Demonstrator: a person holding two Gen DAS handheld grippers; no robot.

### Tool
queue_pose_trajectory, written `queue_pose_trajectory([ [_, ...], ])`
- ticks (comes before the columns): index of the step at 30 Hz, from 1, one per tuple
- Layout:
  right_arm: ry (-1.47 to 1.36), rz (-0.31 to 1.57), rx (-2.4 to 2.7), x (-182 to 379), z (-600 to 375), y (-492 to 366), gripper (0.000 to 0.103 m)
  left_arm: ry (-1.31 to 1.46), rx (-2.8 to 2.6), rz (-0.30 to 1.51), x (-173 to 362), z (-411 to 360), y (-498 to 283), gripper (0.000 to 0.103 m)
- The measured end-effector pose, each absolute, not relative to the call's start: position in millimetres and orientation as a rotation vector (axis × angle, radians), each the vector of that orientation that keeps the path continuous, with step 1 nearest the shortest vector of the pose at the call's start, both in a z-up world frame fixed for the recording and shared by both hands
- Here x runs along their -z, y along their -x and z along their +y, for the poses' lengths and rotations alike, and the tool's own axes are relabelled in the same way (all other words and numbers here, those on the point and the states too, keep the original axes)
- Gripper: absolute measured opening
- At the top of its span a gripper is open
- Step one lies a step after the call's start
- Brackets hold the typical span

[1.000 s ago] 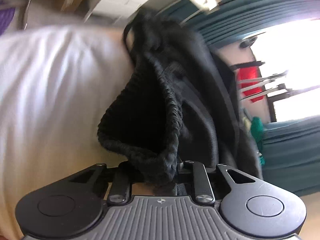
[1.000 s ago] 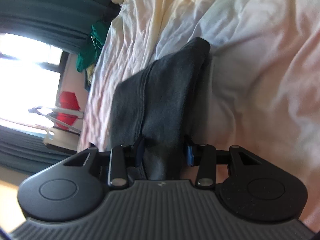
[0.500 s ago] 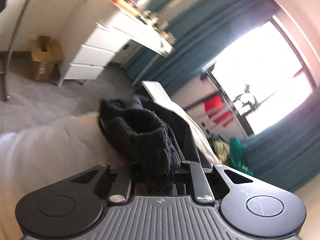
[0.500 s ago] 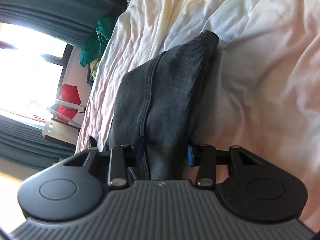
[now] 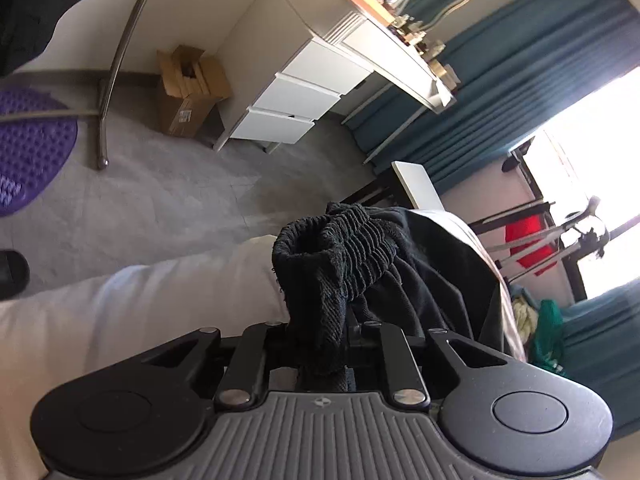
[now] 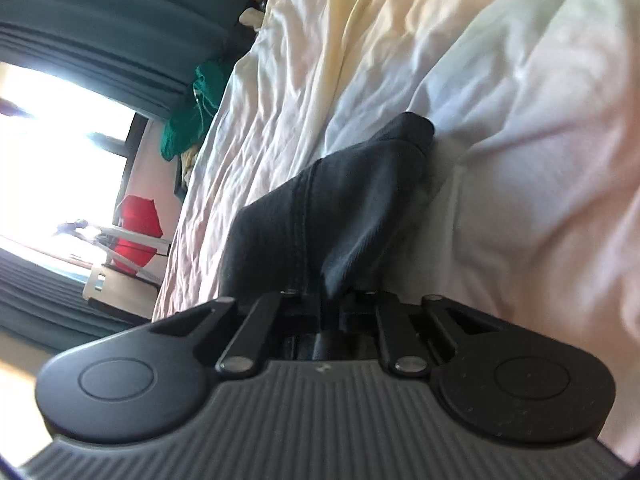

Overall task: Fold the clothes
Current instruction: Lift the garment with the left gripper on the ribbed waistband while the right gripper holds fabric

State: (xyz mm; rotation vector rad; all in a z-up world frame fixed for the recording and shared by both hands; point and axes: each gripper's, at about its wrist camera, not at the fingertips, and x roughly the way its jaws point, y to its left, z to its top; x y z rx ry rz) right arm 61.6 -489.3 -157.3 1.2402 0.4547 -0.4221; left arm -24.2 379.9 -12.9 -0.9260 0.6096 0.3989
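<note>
A black garment hangs bunched over a white bed sheet [image 5: 120, 312], its ribbed elastic waistband [image 5: 340, 240] uppermost. My left gripper [image 5: 324, 344] is shut on that waistband and holds it above the bed edge. In the right wrist view, a dark grey trouser end [image 6: 340, 200] with a stitched seam lies on the rumpled sheet [image 6: 480, 80]. My right gripper [image 6: 330, 304] is shut on this fabric near the seam, low over the bed. Whether both ends belong to one garment cannot be told.
Beyond the bed edge is grey floor with a white drawer desk [image 5: 296, 96], a cardboard box [image 5: 188, 88], a purple mat [image 5: 28, 148] and a metal chair leg [image 5: 116, 64]. Teal curtains [image 5: 500, 92], a drying rack with a red cloth [image 5: 528, 240] and a green clothes pile [image 6: 192, 116] stand by the window.
My left gripper has risen with the waistband, so its view swung from the sheet to the room. My right gripper's jaws have closed onto the dark fabric that lay between them.
</note>
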Motion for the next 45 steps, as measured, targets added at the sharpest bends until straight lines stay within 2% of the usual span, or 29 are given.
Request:
queue_pose_trajectory([
  [5, -1.197, 0.385, 0.409, 137.4, -497.3, -73.7, 0.008, 0.863, -0.423, 0.645, 13.1, 367.7, 16.7, 0.017],
  [10, -1.117, 0.043, 0.263, 87.1, -495.6, -56.2, 0.007, 0.939, -0.391, 0.65, 10.9, 377.0, 14.7, 0.017],
  [12, -1.059, -0.012, 0.352, 77.4, -492.3, -41.0, 0.007, 0.974, -0.373, 0.652, 12.8, 378.5, 20.8, 0.017],
  [14, -1.069, 0.018, 0.503, 82.1, -495.2, -23.7, 0.007, 0.982, -0.352, 0.66, 16.9, 378.6, 26.3, 0.017],
  [18, -1.219, 0.293, 0.746, 123.6, -506.0, 1.2, 0.007, 0.975, -0.364, 0.693, 32.1, 381.2, 34.6, 0.017],
  [20, -1.258, 0.363, 0.774, 136.1, -509.1, 9.7, 0.007, 1.001, -0.365, 0.704, 40.9, 384.7, 38.3, 0.017],
  [22, -1.251, 0.345, 0.774, 131.0, -509.1, 19.4, 0.007, 1.008, -0.356, 0.703, 45.1, 386.6, 41.9, 0.017],
  [28, -0.964, 0.019, 0.614, 71.0, -476.5, 37.1, 0.006, 1.006, -0.31, 0.706, 50.7, 388.5, 47.8, 0.017],
  [29, -0.893, -0.005, 0.612, 60.5, -469.7, 36.2, 0.006, 0.999, -0.307, 0.709, 52.3, 388.2, 48.3, 0.017],
  [32, -0.909, 0.062, 0.702, 63.0, -469.0, 35.7, 0.007, 0.985, -0.297, 0.72, 56.8, 387.4, 50.1, 0.018],
  [36, -1.181, 0.24, 0.806, 103.1, -493.7, 33.6, 0.007, 0.939, -0.266, 0.725, 55.7, 385.5, 52.0, 0.019],
  [40, -1.397, 0.163, 0.683, 123.9, -506.3, 38.6, 0.009, 0.923, -0.26, 0.727, 56.8, 383.8, 51.3, 0.019],
  [41, -1.439, 0.137, 0.651, 127.1, -508.3, 39.7, 0.01, 0.918, -0.263, 0.729, 57.4, 383.3, 50.4, 0.019],
  [43, -1.463, 0.122, 0.612, 130.0, -510.1, 34.9, 0.02, 0.916, -0.272, 0.732, 58.7, 382.2, 48.8, 0.019],
  [45, -1.482, 0.126, 0.582, 133.7, -512.4, 27.5, 0.056, 0.916, -0.28, 0.735, 61.2, 381.7, 47.9, 0.02],
])
